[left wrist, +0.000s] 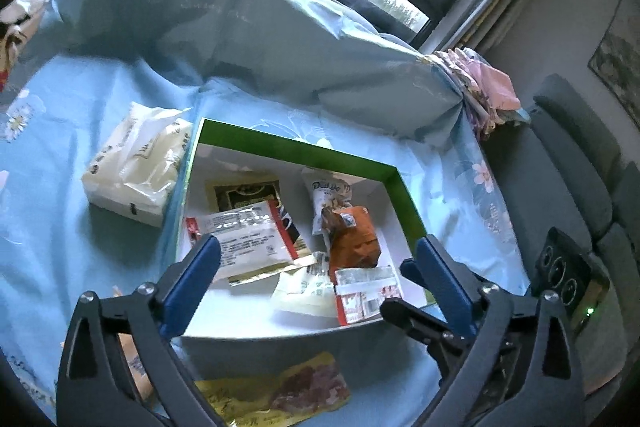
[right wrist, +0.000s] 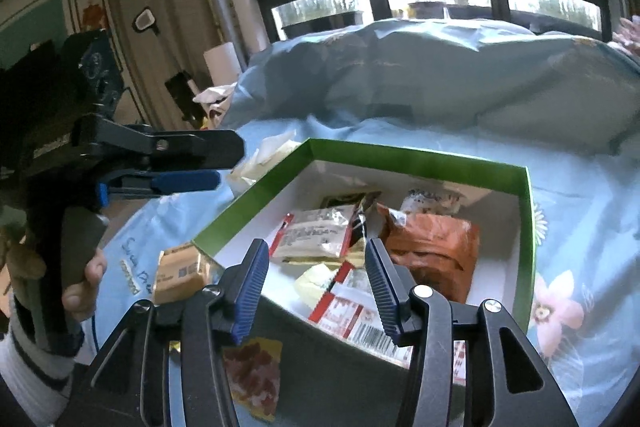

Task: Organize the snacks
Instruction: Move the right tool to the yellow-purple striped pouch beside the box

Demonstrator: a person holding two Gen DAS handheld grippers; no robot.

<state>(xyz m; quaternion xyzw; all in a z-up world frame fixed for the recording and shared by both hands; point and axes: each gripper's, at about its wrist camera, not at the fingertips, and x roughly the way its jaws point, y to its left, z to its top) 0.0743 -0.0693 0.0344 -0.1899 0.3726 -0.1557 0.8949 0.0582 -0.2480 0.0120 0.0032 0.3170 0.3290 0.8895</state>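
- Daylit bedroom, dark-framed windows at 12 o'clock, pale blue floral bed sheet (left wrist: 60, 211) as the working surface.
- Green-rimmed box (left wrist: 296, 147) on the bed, white inside, already holding several snacks: orange packet (left wrist: 356, 239), white packet with a red edge (left wrist: 244, 239), red-and-white barcode packet (left wrist: 366, 293), small white pouch (left wrist: 326, 193).
- Still outside the box: yellow packet with a reddish picture (left wrist: 280, 393) at 6 o'clock of it, white plastic bag (left wrist: 136, 167) at 9 o'clock, tan packet (right wrist: 180, 273) near the box's corner in the right wrist view.
- Step in hand, by judgement: between placements, both tools empty above the box's near edge.
- Next move likely calls for dropping to a loose packet, probably the yellow one, and closing on its flat edge.
- Left hand-held gripper (left wrist: 316, 267): spread wide, nothing between the pads, touching nothing.
- Right hand-held gripper (right wrist: 316, 287): roughly half spread, empty, hovering over the box's near wall.
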